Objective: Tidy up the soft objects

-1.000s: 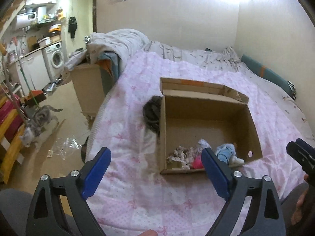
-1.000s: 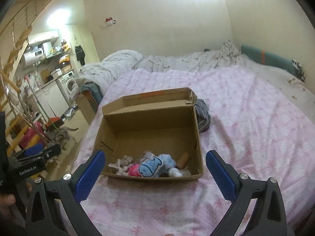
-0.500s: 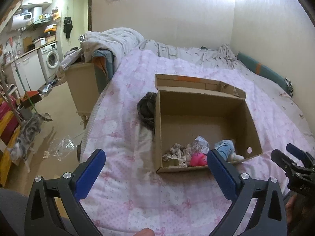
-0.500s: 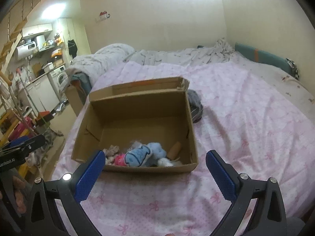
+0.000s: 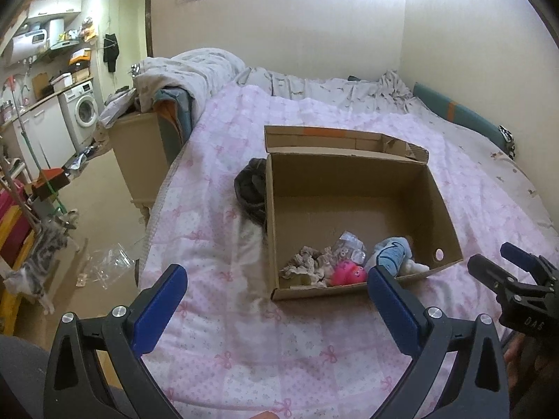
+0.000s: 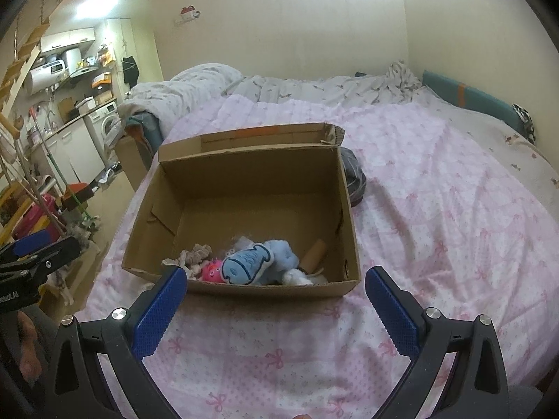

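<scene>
- Left gripper (image 5: 276, 291): jaws spread wide, just been opening, nothing between them; poised over the pink quilt (image 5: 216, 174) short of the cardboard box (image 5: 353, 288).
- Right gripper (image 6: 276, 291): jaws likewise released and empty, aimed at the near wall of the box.
- Both tilted downward toward the box; likely a stand-off before reaching in or fetching the next item.
- Box open-topped, flap folded back at the far side; sits on the quilt, presumably as the collection point.
- Contents crowded against the near wall: blue fish plush (image 6: 248, 265), pink toy (image 6: 211, 271), beige fabric piece (image 6: 192, 256), white fluffy item (image 6: 297, 277), brown cylinder (image 6: 314, 253), clear crinkled wrapper (image 5: 347, 249).
- Far half of box floor bare.
- Dark cloth bundle (image 5: 251, 188) outside, touching the box's side wall; possibly next to go in.
</scene>
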